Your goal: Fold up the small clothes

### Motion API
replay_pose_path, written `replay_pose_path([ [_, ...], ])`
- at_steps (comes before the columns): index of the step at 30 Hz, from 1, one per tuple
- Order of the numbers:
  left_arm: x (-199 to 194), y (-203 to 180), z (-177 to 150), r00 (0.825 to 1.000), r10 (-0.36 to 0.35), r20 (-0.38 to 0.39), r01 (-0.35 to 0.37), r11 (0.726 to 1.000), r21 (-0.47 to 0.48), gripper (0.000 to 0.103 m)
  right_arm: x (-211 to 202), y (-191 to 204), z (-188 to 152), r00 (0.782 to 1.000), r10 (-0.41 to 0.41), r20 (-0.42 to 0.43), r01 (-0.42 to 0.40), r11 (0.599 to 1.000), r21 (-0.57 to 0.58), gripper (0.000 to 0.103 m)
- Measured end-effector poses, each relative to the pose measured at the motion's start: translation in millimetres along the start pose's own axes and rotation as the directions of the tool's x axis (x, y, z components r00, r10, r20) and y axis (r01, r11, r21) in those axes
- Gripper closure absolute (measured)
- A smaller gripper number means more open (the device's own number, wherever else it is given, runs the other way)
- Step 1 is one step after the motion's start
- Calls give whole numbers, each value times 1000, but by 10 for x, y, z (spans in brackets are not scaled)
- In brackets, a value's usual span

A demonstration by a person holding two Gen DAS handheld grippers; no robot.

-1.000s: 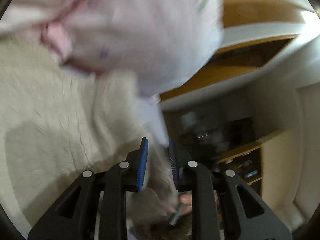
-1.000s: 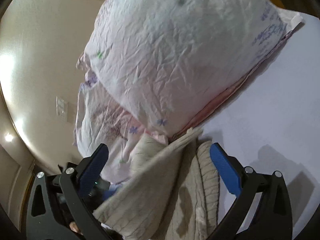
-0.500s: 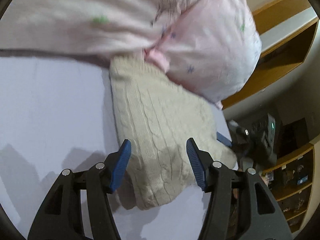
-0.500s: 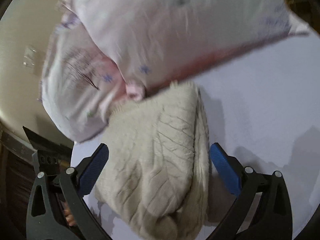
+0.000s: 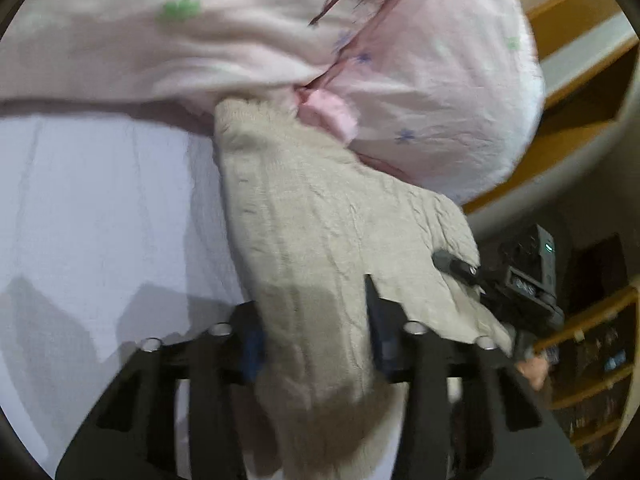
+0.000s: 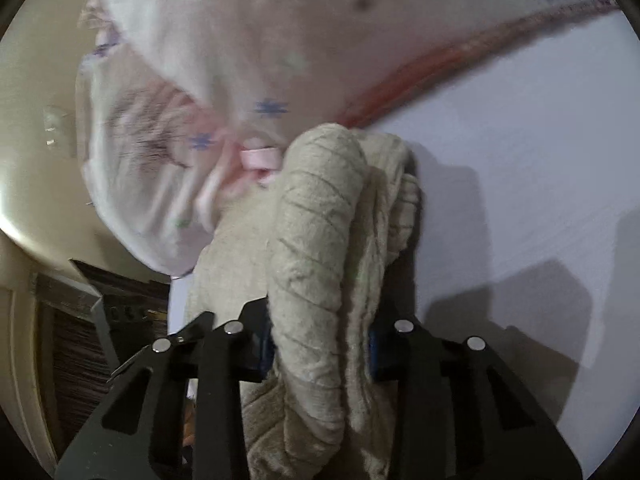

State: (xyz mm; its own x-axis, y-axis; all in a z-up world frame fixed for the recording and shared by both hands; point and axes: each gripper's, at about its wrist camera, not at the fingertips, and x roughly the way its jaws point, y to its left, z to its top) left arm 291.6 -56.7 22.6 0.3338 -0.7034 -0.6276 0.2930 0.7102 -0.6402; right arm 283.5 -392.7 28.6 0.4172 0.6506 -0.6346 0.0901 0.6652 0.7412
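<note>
The beige cable-knit woollen garment is lying on the white bed sheet, and its far end is touching the pink flower-printed pillow, which I am taking as the landmark. The garment is stretching from the pillow toward both cameras.

The left gripper is closing narrowly on the near part of the knit: the fabric is filling the space between its blue pads and is bulging over them. The right gripper is doing the same on a thick rolled bundle of the knit, which is rising between its fingers toward the pillow. In the left view, the right gripper is also appearing at the edge of the garment that is away from the sheet, below the pillow.

I am judging that the knit is soft, thick and light, and that it is not slippery or fragile. It is probably stretching and sagging when lifted, and several layers are bunching together in one pinch. For a clean fold it seems better to be taking hold at the two corners of the hem or at the side edges, on one layer only, and not in the bulky middle. The pillow is pressing close, so the far end may be catching under it.
</note>
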Motion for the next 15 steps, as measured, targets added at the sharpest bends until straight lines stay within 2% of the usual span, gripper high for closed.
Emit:
replay_pose_path([
  [2,-287,-27,-38,1000,25,6,-26,996,89,65,7,183,-49,998,61,-16,-62,997,-44,71],
  [3,-469,-29,-66,997,74,38,-78,987,141,65,49,325,-98,996,80,-36,-83,993,-85,72],
  [5,-707,48,-76,982,167,85,-180,966,188,61,234,552,-176,996,58,-61,-67,984,-162,71],
  [6,-745,95,-71,974,207,96,-222,956,193,60,401,702,-231,998,-4,-70,-13,971,-239,68],
  [8,-833,229,-94,938,327,117,-343,922,178,58,617,860,-313,988,-140,-59,113,938,-328,61],
  [9,-912,264,-137,927,349,138,-369,915,164,58,616,911,-344,981,-193,-25,173,922,-348,59],
  [10,-1007,271,-178,923,346,168,-373,914,163,58,548,939,-371,981,-196,8,186,919,-348,59],
  [11,-1159,216,-270,918,327,223,-369,912,180,58,448,961,-396,985,-169,38,172,925,-338,58],
  [13,-1277,87,-383,918,288,273,-350,912,215,57,184,1000,-448,987,-107,120,141,936,-324,55],
  [14,-1314,-9,-476,922,250,295,-326,912,249,55,136,1026,-474,986,-96,133,136,934,-331,52],
  [15,-1283,-94,-519,927,229,298,-312,910,272,54,176,1046,-495,989,-106,101,135,928,-346,57],
])
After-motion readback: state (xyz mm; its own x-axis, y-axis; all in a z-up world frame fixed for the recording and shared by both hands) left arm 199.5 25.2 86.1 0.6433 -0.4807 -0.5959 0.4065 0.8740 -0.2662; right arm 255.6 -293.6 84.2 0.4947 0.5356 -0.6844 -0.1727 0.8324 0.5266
